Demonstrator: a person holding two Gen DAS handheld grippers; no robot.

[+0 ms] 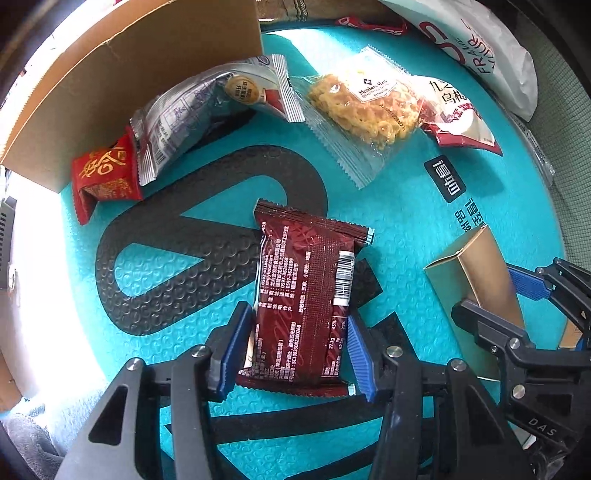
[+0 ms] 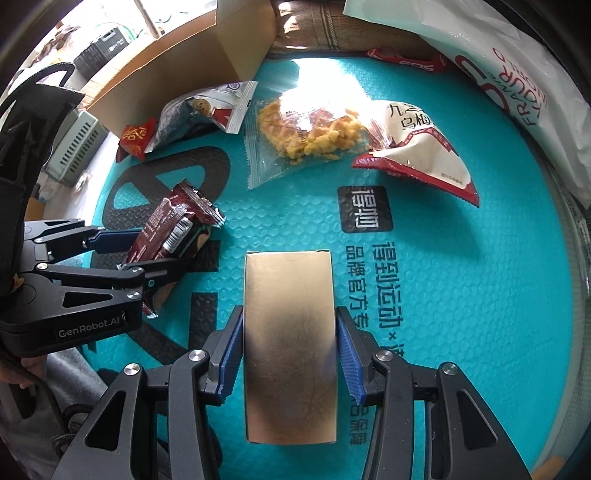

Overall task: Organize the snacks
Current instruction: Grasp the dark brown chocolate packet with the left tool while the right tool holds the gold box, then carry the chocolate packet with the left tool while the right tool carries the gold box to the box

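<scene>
My left gripper (image 1: 293, 354) is shut on a dark red snack packet (image 1: 306, 295), held above the teal mat (image 1: 406, 229). It also shows in the right wrist view (image 2: 170, 229), at the left. My right gripper (image 2: 290, 354) is shut on a small gold box (image 2: 290, 343); the box also shows in the left wrist view (image 1: 476, 288). On the mat beyond lie a small red packet (image 1: 105, 177), a silver packet (image 1: 207, 110), a clear packet of yellow crisps (image 1: 365, 110) and a red-and-white packet (image 1: 454, 114).
An open cardboard box (image 1: 140, 92) stands at the mat's far left. A large white bag (image 1: 476, 48) lies at the far right. A red wrapper (image 1: 369, 26) lies at the mat's far edge.
</scene>
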